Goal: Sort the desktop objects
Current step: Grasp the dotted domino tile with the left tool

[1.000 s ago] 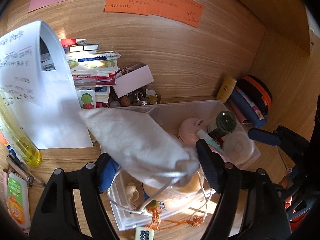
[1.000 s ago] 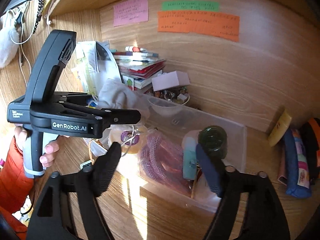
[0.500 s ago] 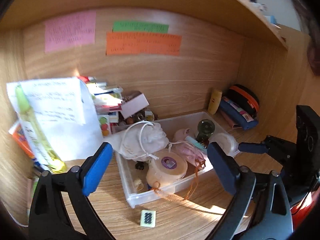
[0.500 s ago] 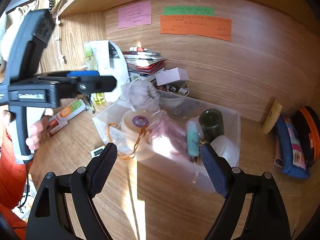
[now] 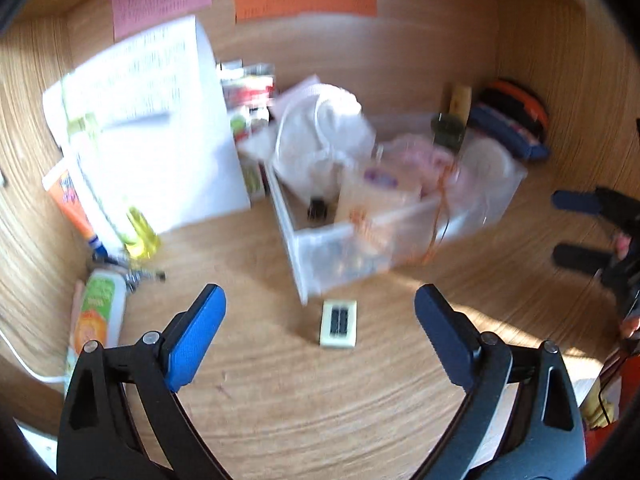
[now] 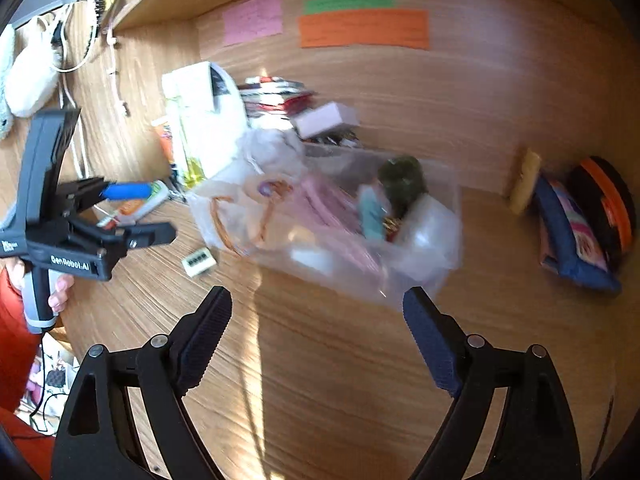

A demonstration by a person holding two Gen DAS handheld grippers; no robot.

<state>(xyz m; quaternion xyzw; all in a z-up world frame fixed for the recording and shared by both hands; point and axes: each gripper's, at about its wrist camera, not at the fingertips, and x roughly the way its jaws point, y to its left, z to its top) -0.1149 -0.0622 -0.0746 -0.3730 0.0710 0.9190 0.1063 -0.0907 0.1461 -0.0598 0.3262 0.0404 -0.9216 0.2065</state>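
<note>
A clear plastic bin (image 5: 352, 256) stands on the wooden desk, holding a white drawstring pouch (image 5: 324, 136), a tape roll (image 5: 380, 192), pink items and a dark green jar (image 5: 448, 132). It also shows in the right wrist view (image 6: 432, 256). A small cream tile with dark dots (image 5: 338, 323) lies on the desk in front of the bin, also seen in the right wrist view (image 6: 198, 261). My left gripper (image 5: 320, 336) is open and empty, just short of the tile. My right gripper (image 6: 316, 332) is open and empty, in front of the bin.
A white paper sheet (image 5: 160, 120), a yellow bottle (image 5: 140, 232) and tubes (image 5: 96, 312) crowd the left. Books (image 6: 276, 96) and a small white box (image 6: 324, 118) stand behind the bin. Pencil cases (image 6: 572, 236) lie at the right. Coloured notes hang on the back wall.
My left gripper let go of the white pouch into the bin, opened and pulled back toward the desk front. My right gripper also pulled back from the bin.
</note>
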